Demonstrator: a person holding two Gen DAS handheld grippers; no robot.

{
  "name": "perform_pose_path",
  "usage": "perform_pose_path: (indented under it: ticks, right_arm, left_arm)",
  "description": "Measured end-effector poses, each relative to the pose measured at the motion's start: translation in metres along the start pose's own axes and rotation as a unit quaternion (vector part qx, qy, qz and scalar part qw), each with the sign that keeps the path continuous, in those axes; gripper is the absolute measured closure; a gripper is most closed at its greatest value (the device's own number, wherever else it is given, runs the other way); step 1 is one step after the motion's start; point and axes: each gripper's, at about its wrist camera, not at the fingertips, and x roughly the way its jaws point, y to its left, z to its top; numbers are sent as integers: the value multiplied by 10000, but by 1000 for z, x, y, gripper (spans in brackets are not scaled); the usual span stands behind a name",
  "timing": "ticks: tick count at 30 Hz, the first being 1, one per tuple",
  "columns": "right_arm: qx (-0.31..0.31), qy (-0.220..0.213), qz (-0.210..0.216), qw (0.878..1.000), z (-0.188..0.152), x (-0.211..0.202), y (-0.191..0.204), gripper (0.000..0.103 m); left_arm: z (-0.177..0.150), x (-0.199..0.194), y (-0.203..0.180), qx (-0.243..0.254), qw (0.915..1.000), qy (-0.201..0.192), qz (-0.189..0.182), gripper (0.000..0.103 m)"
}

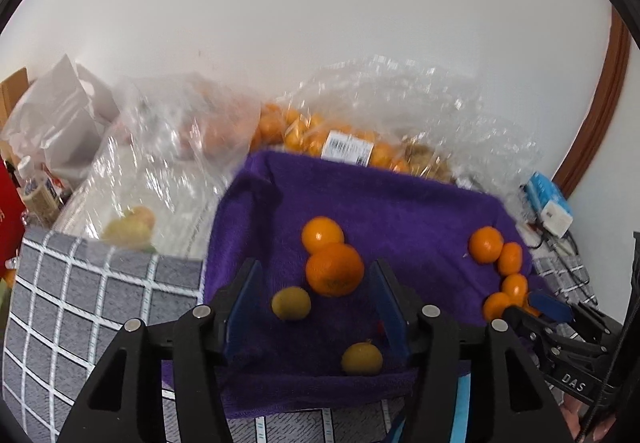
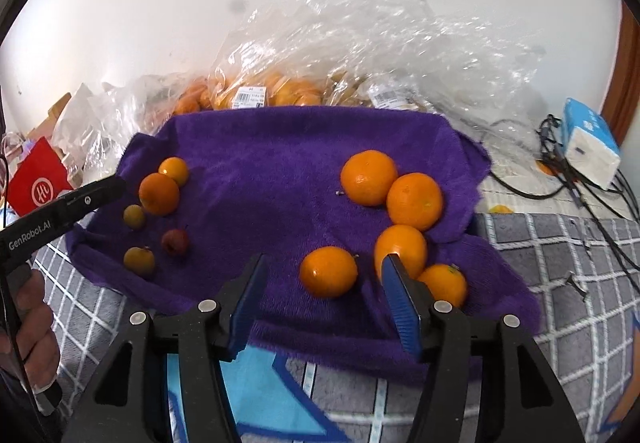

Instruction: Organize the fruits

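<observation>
Left wrist view: low over the purple towel (image 1: 360, 211), facing the white wall (image 1: 320, 23), close in. Right wrist view: slightly higher, same heading, from the towel's right half. Shared: towel, oranges (image 2: 368, 177), plastic bags (image 2: 400, 55) behind; each view catches the other gripper

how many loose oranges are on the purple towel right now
7 on the purple towel: five clustered at right, two at left. The smaller yellowish and red fruits aren't counted; more oranges sit bagged behind.
</observation>
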Motion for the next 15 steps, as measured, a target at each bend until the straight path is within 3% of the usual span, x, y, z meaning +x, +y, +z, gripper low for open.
perform_pose_path:
  ticks: [5,15]
  right_arm:
    - [202,-142,-120,9996,-4,-44,-7,43]
    - [513,-319,-456,9971,-42,-119,-18,42]
  left_arm:
    - [-1,-30,0,-33,9998,-83,-181,42]
    - [-40,-122,-9,295,9985,-409,201,24]
